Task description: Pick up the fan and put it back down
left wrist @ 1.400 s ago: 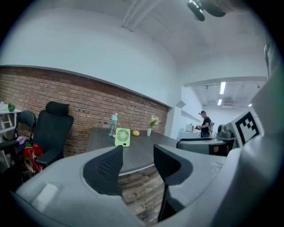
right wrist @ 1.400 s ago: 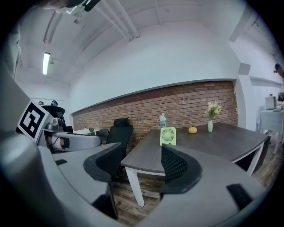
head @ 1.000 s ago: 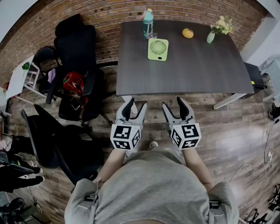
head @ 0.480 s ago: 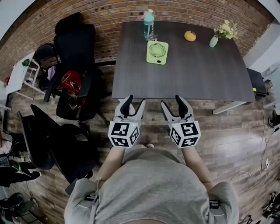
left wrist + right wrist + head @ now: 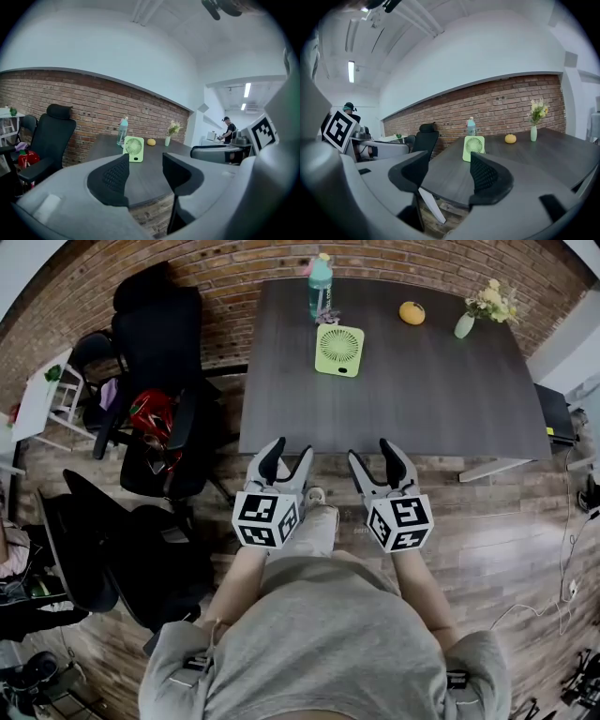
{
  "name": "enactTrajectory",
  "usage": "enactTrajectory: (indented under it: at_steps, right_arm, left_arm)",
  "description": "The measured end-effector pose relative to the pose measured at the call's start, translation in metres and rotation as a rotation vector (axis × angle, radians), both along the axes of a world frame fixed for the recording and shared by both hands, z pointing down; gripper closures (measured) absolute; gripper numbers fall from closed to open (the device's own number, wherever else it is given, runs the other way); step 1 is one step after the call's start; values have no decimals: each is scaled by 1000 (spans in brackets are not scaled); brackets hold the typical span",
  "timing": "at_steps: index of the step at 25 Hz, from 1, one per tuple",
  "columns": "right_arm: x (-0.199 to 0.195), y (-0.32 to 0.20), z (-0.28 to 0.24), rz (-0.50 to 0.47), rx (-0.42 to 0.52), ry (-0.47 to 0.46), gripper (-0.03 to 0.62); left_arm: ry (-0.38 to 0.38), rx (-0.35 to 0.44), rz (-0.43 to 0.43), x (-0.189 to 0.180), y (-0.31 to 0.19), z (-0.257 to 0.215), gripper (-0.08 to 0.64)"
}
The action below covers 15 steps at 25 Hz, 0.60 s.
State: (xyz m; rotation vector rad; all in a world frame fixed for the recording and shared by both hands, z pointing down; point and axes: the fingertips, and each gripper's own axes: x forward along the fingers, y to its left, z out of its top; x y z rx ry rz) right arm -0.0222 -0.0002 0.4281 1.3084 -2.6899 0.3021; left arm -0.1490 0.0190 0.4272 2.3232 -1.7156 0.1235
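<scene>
A small light-green fan (image 5: 339, 350) (image 5: 134, 149) (image 5: 474, 148) stands upright on the dark table (image 5: 422, 399), toward its far left. Both grippers hover over the wooden floor just short of the table's near edge, far from the fan. My left gripper (image 5: 285, 456) (image 5: 144, 171) is open with nothing between its jaws. Beside it, my right gripper (image 5: 378, 459) (image 5: 449, 176) is open too and holds nothing. Both point toward the table.
A teal bottle (image 5: 321, 286), an orange fruit (image 5: 412, 312) and a vase of flowers (image 5: 487, 307) stand along the table's far side by the brick wall. Black office chairs (image 5: 159, 343) and a red helmet (image 5: 152, 416) crowd the left. A person (image 5: 229, 132) stands far off.
Both grippers have moved forward together toward the table's near edge. The fan has not moved.
</scene>
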Motion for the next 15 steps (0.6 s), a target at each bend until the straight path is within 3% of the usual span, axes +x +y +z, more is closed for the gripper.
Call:
enactTrajectory:
  at_steps: [15]
  right_arm:
    - [-19,-121,6,21,-28,19,330]
  left_arm:
    - [-17,-89,62,-18,-118,30,334]
